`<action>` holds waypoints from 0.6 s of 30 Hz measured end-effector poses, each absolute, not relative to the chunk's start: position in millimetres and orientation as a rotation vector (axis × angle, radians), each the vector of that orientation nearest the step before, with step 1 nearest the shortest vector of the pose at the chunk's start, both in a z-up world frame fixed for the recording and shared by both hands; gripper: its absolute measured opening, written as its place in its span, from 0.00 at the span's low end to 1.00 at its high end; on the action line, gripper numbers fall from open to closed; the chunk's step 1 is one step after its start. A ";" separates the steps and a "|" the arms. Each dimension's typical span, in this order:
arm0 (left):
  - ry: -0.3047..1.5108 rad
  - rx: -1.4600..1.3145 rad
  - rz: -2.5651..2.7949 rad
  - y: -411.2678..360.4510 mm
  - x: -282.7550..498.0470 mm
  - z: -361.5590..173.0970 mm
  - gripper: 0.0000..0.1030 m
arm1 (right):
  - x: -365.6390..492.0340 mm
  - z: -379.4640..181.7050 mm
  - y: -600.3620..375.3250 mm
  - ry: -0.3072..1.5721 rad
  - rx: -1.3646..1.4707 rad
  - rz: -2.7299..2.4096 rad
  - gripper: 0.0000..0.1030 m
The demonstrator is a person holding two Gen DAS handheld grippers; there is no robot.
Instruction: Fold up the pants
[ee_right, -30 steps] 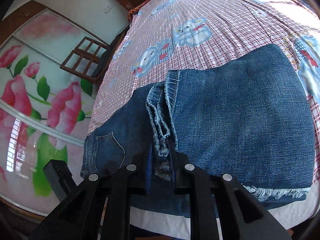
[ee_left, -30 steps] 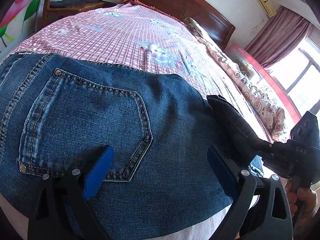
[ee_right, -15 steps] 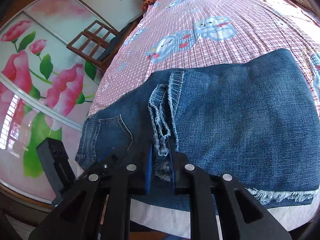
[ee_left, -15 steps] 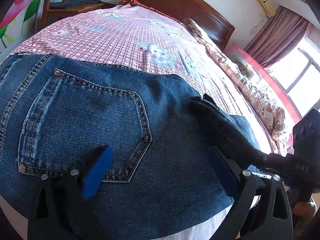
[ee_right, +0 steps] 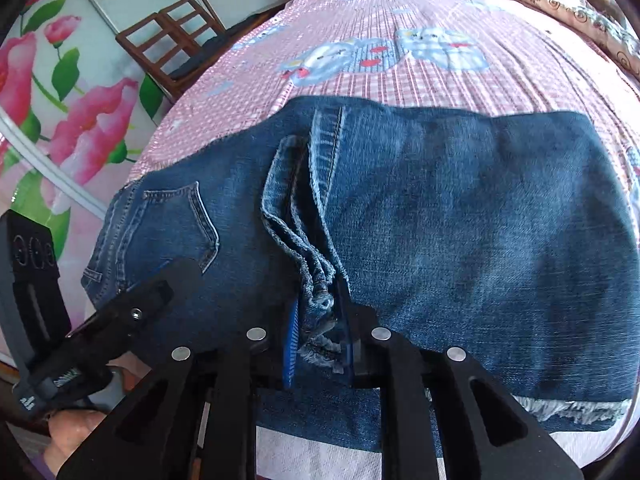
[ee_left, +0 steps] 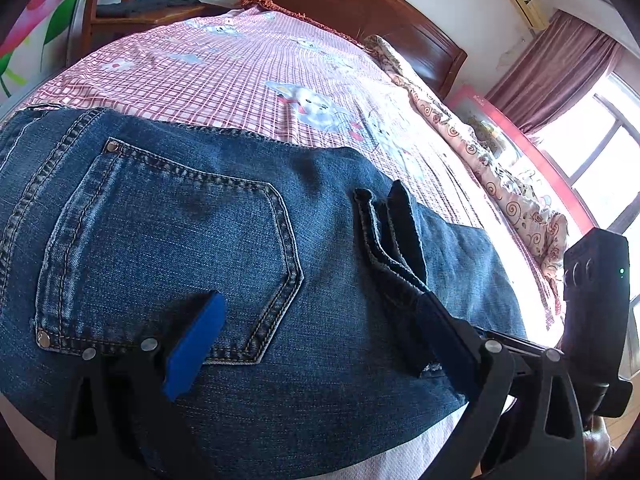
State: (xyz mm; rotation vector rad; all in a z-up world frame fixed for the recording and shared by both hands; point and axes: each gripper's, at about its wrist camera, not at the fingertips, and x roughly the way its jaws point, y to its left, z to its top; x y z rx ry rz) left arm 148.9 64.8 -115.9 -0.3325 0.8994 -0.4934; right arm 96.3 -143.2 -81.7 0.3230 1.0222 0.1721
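Blue denim pants point(ee_left: 224, 240) lie folded on the bed, back pocket up. My left gripper point(ee_left: 316, 344) is open just above the seat, its blue pads spread either side of the pocket corner. My right gripper point(ee_right: 320, 344) is shut on the frayed leg hem point(ee_right: 316, 292) and holds it over the seat part. In the right wrist view the folded-over leg point(ee_right: 480, 220) covers the right half of the pants and the pocket point(ee_right: 180, 220) shows at left. The right gripper point(ee_left: 432, 320) with the hem also shows in the left wrist view.
The bed has a pink checked sheet point(ee_left: 240, 64) with cartoon prints. A floral quilt point(ee_left: 500, 168) lies along the far side. A wooden headboard point(ee_left: 360, 4) and a chair point(ee_right: 172, 44) stand beyond. A white sheet edge point(ee_right: 320, 452) hangs at the front.
My right gripper has carried the leg hem further left across the pants, toward the pocket. The left gripper has stayed open over the seat.
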 end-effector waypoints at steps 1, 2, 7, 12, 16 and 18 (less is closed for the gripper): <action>0.897 -0.331 -0.495 64.7 148.8 -115.4 0.93 | 95.3 -77.9 -144.5 1.020 0.326 0.189 0.34; 0.899 -0.331 -0.497 65.1 149.4 -115.2 0.93 | 94.4 -72.9 -145.1 1.032 0.316 0.202 0.50; 0.895 -0.336 -0.500 65.9 149.1 -115.6 0.94 | 72.5 -47.7 -194.6 0.952 0.579 0.262 0.50; 0.888 -0.322 -0.490 63.9 145.9 -114.7 0.94 | 76.7 -75.1 -253.3 0.876 0.824 0.190 0.50; 0.886 -0.369 -0.431 78.9 143.2 -107.3 0.94 | 82.7 -91.5 -230.3 0.926 0.597 0.140 0.50; 0.882 -0.379 -0.389 93.2 140.3 -103.4 0.94 | 83.9 -86.8 -225.4 0.935 0.563 0.126 0.50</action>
